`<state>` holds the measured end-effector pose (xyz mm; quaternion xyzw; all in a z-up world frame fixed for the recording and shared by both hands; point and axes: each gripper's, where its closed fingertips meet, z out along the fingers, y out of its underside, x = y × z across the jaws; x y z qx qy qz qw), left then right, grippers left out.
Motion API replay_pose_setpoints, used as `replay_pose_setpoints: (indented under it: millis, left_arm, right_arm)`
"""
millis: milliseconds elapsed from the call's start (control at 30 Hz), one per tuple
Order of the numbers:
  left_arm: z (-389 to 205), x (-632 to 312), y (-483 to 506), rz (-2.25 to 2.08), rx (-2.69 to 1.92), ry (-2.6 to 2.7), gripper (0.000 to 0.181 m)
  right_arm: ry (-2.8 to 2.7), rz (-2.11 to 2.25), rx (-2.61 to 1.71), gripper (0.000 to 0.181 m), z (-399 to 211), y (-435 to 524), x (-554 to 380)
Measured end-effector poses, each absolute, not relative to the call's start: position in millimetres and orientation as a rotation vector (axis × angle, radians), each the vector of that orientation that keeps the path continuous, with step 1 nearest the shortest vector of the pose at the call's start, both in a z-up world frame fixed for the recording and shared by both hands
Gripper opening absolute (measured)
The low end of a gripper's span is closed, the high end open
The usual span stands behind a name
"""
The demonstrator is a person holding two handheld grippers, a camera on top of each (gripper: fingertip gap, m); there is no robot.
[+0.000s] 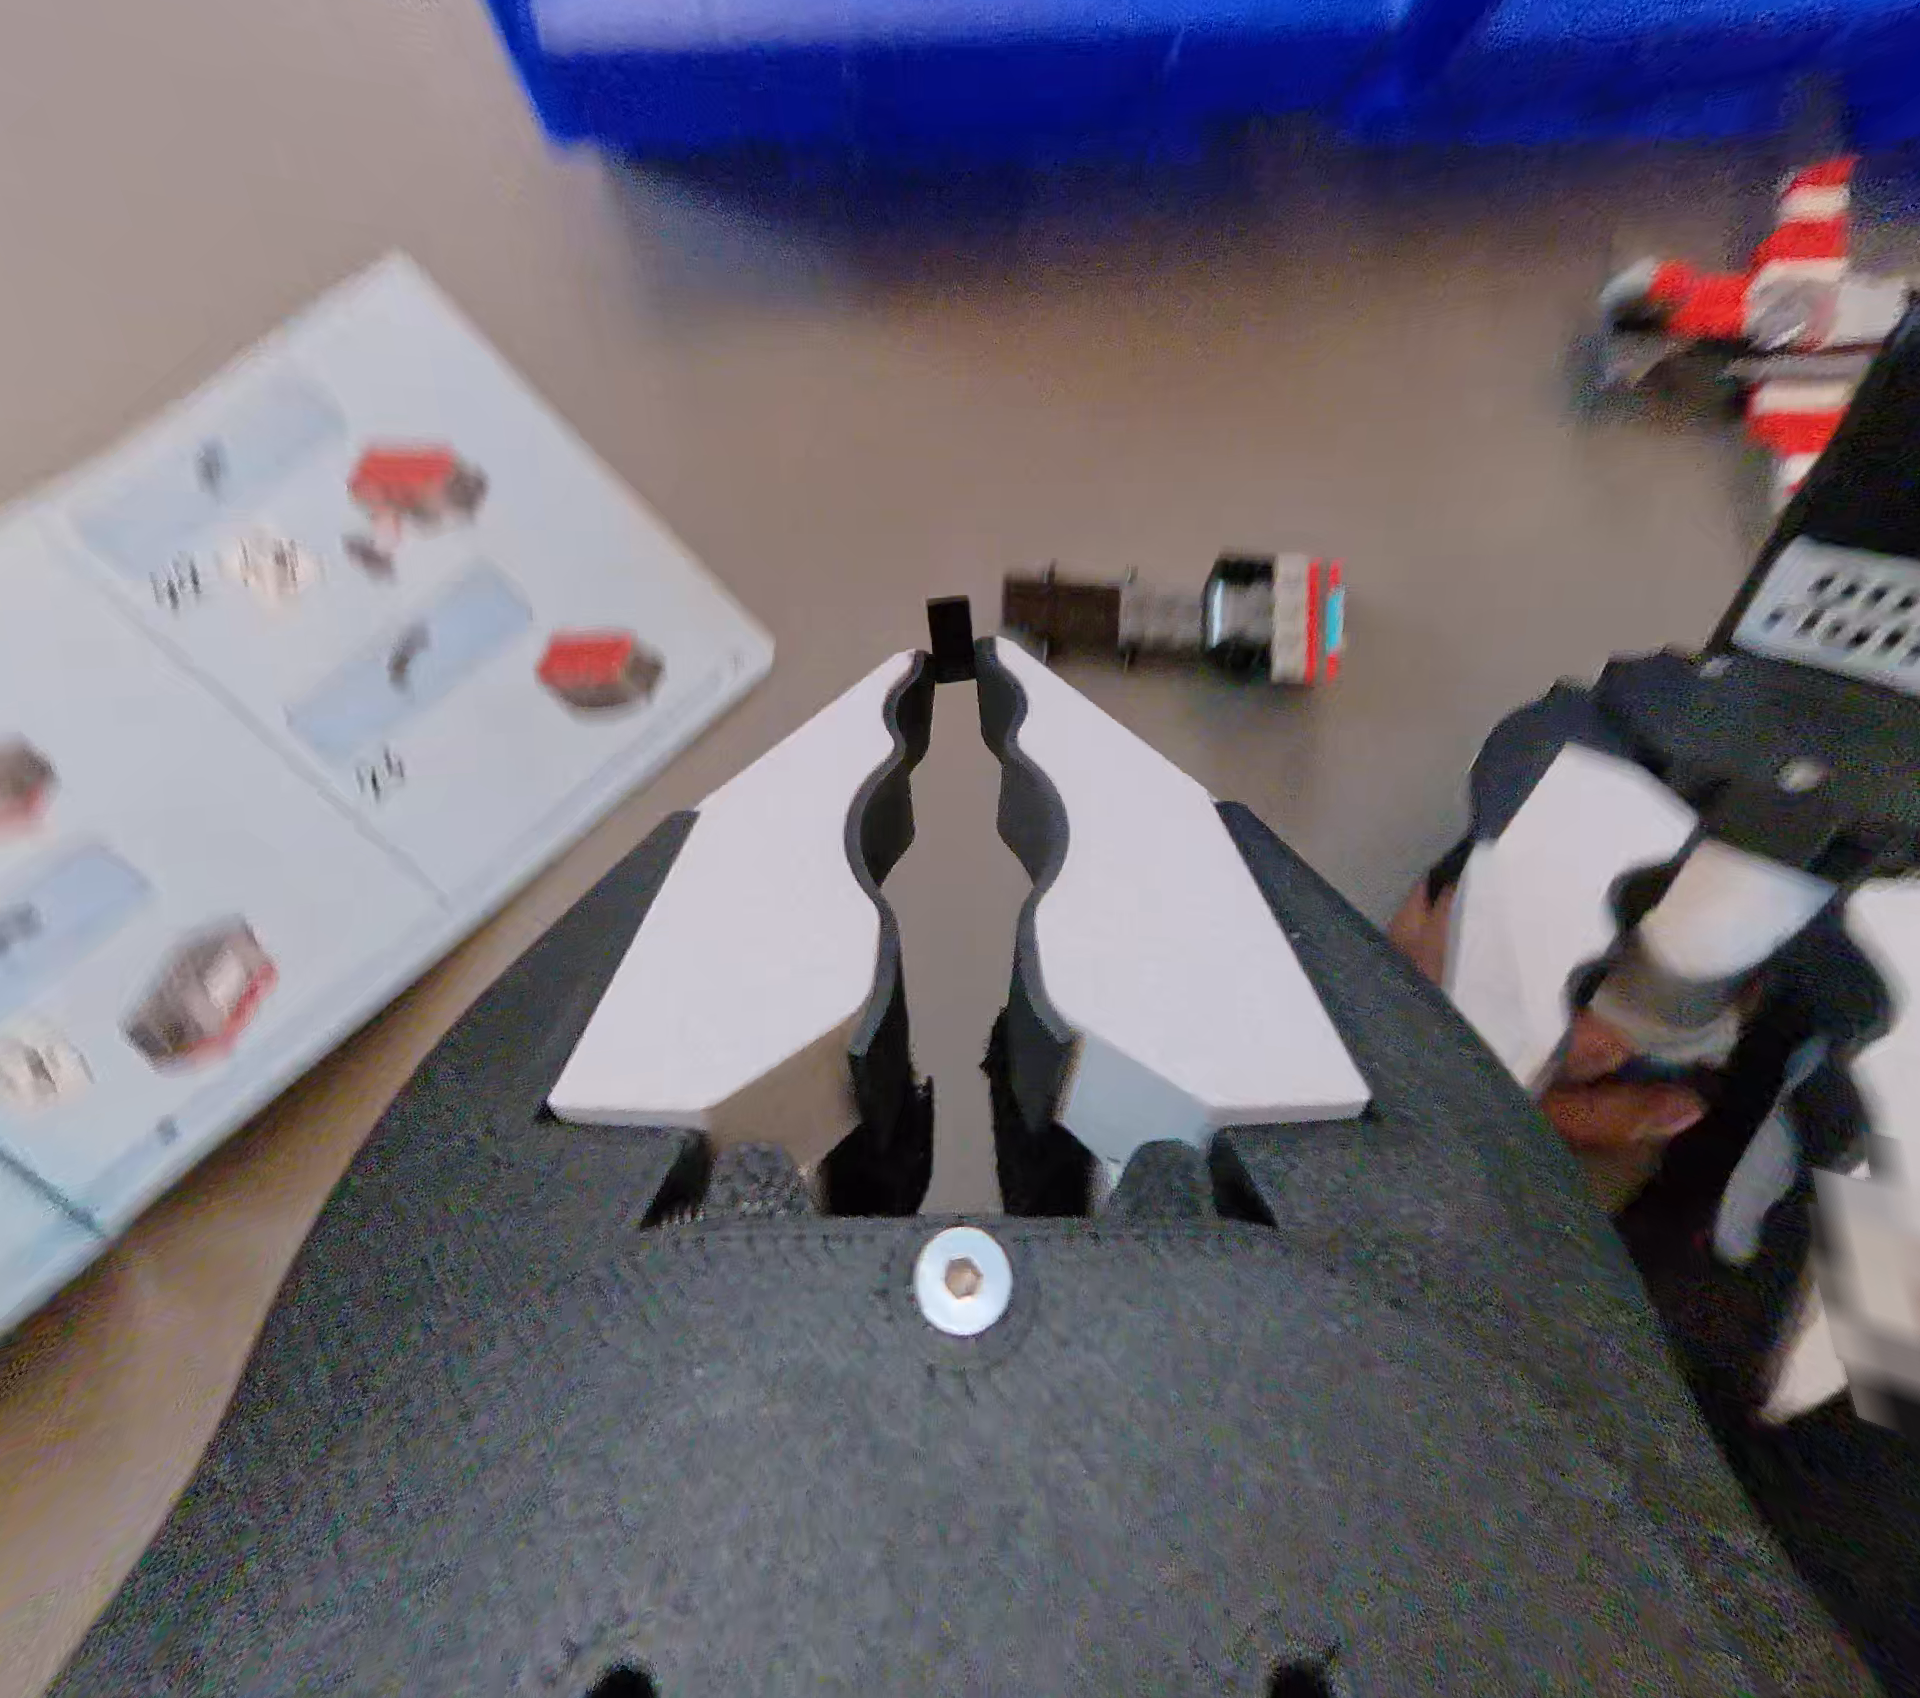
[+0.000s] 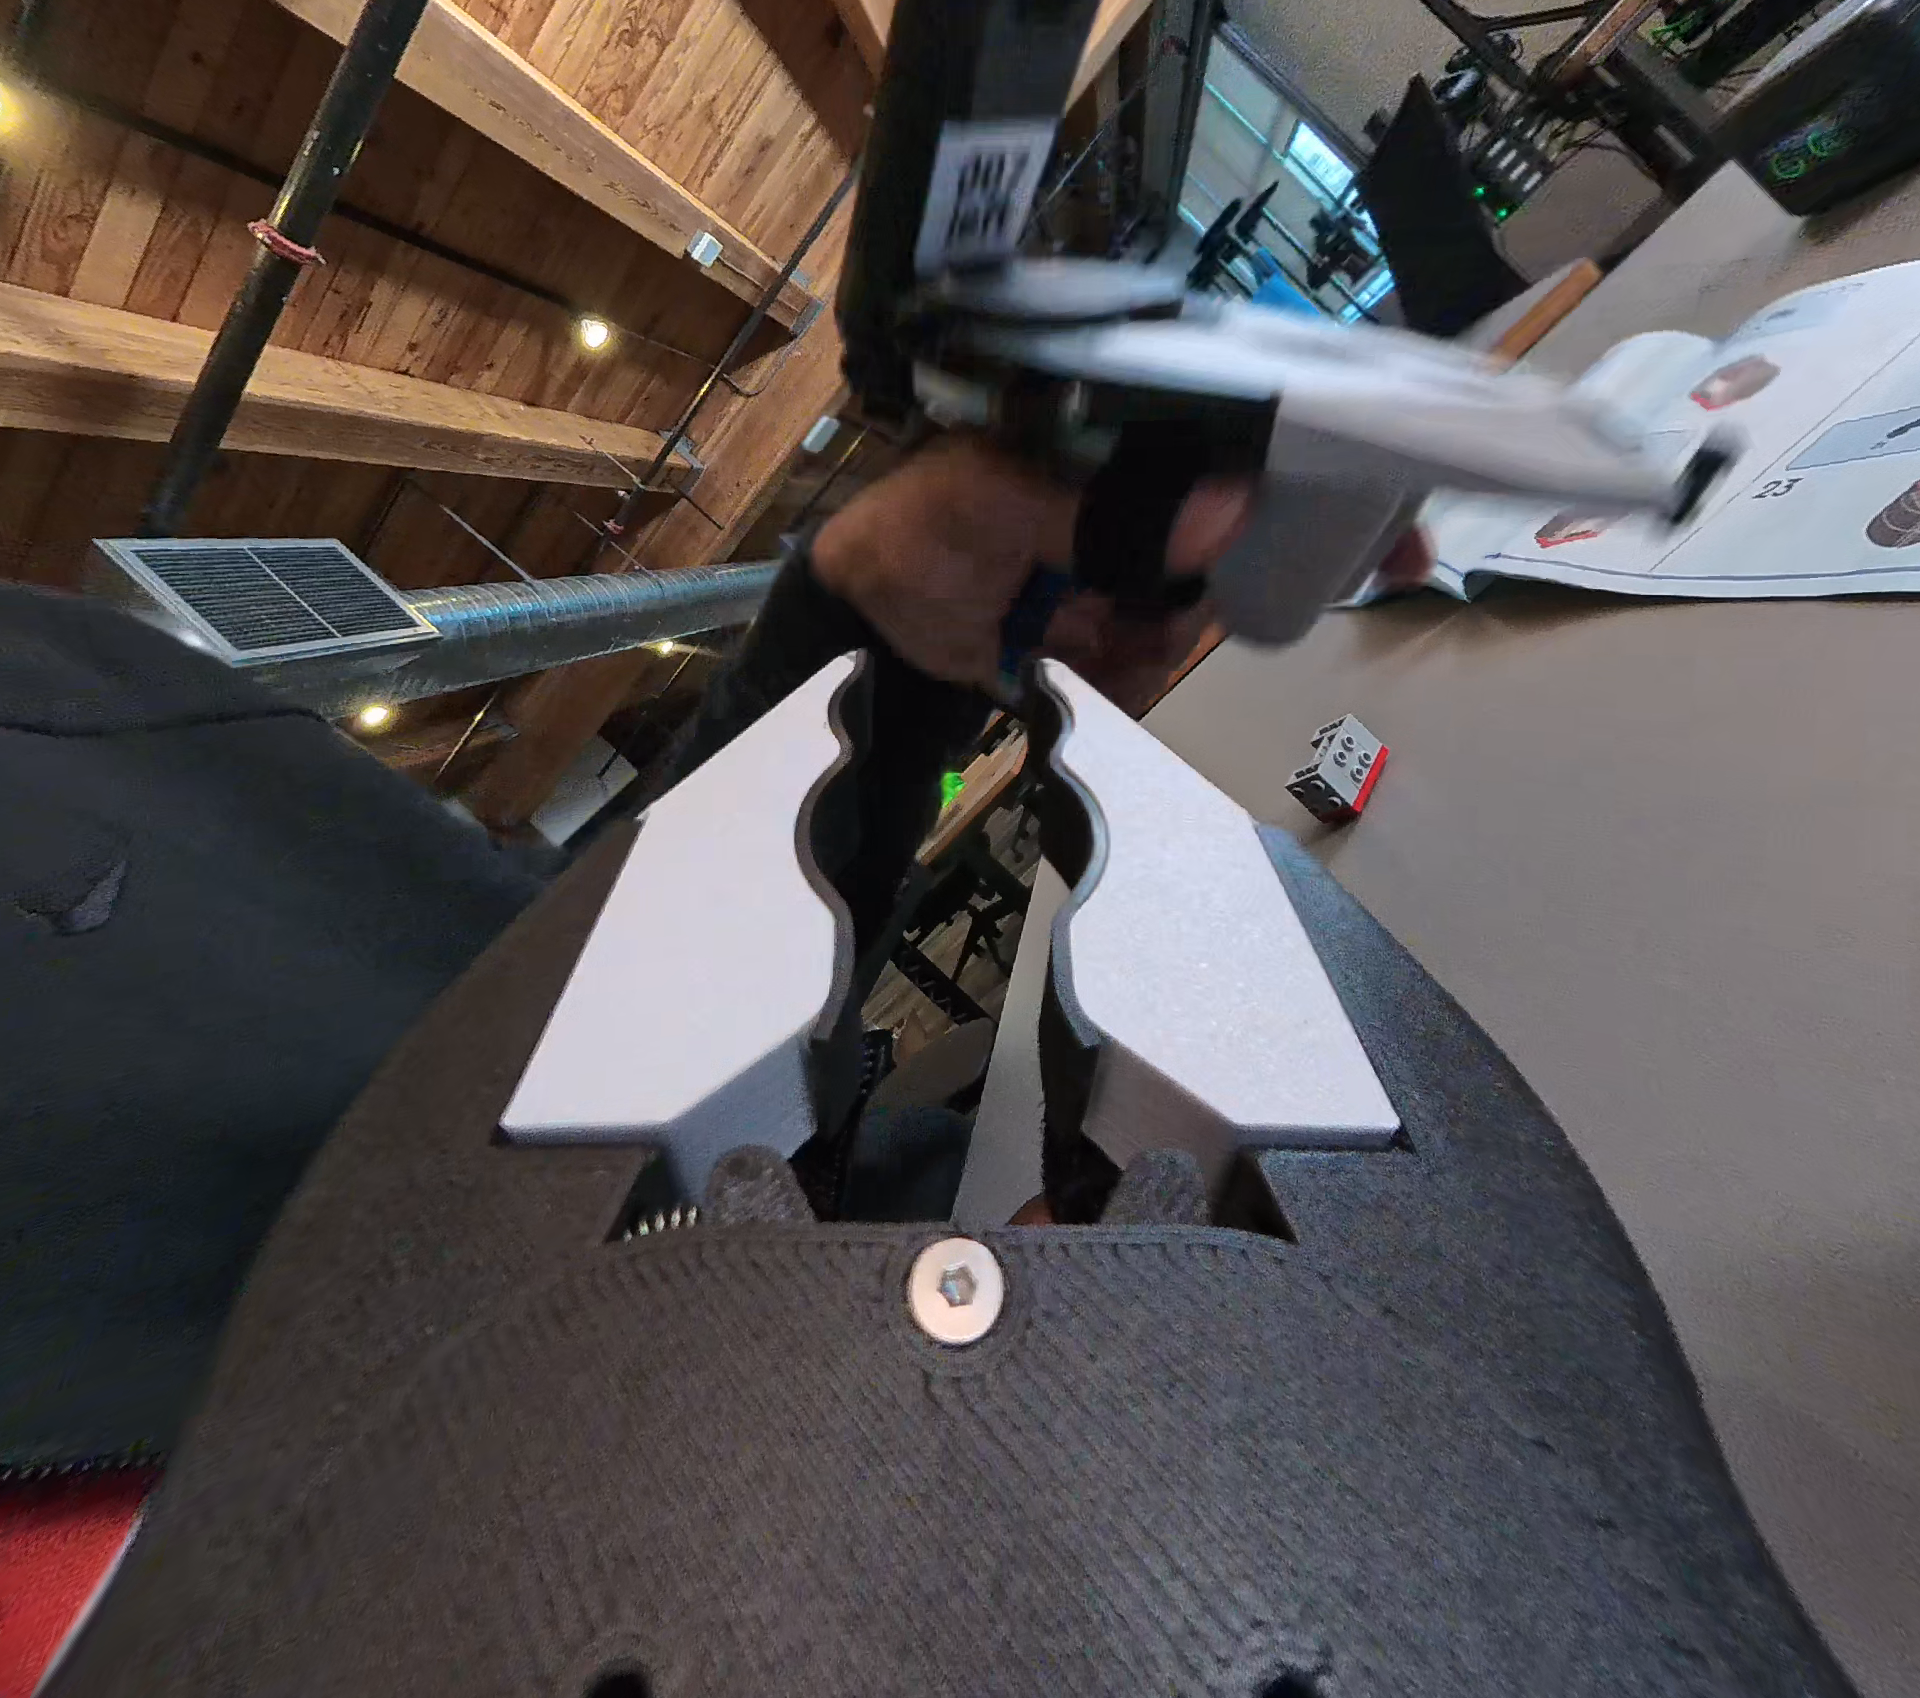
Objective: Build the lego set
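Two grippers are in my hands, and only one carries something. My left gripper [image 1: 951, 661] pinches a small black piece [image 1: 950, 638] at the very fingertips, above the table [image 1: 831, 360] and just beside a sub-assembly [image 1: 1179, 618] lying there. My right gripper [image 2: 951, 682] holds nothing; its fingers stand a little apart, and it is tilted toward the ceiling, away from the work.

What could go wrong, I think: the hold on the piece is shallow — only its lower end sits between the tips — so a push against the studs may turn it or make it slip out. The left view is also blurred, so I may aim badly.

The piece stands with its long axis along the fingers, pointing forward toward the blue bins [image 1: 935, 38]. The sub-assembly lies on its side, long axis across the view, its red-and-white end to the right. A manual [image 1: 343, 713] lies open to the left, and a red-and-white model [image 1: 1766, 318] farther right.
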<state>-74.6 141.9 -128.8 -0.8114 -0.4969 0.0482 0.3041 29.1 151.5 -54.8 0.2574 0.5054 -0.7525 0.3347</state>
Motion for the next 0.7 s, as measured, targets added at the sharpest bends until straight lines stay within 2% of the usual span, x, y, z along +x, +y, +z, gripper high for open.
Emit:
replay_pose_setpoints:
  millis: [267, 500, 700]
  left_arm:
    - [-179.2, -10.2, 115.0, 0.101, -2.319, -1.401, 0.009]
    - [-187.3, -3.9, 116.2, 0.083, -2.394, -1.369, 0.010]
    - [-182.8, -2.1, 116.1, 0.079, -2.412, -1.357, 0.022]
  right_arm:
    - [1.311, -1.989, 0.716, 0.028, -56.1, 152.9, 22.8]
    - [1.307, -1.989, 0.720, 0.028, -56.2, 153.2, 22.1]
    - [1.297, -1.988, 0.717, 0.029, -55.5, 154.1, 22.2]
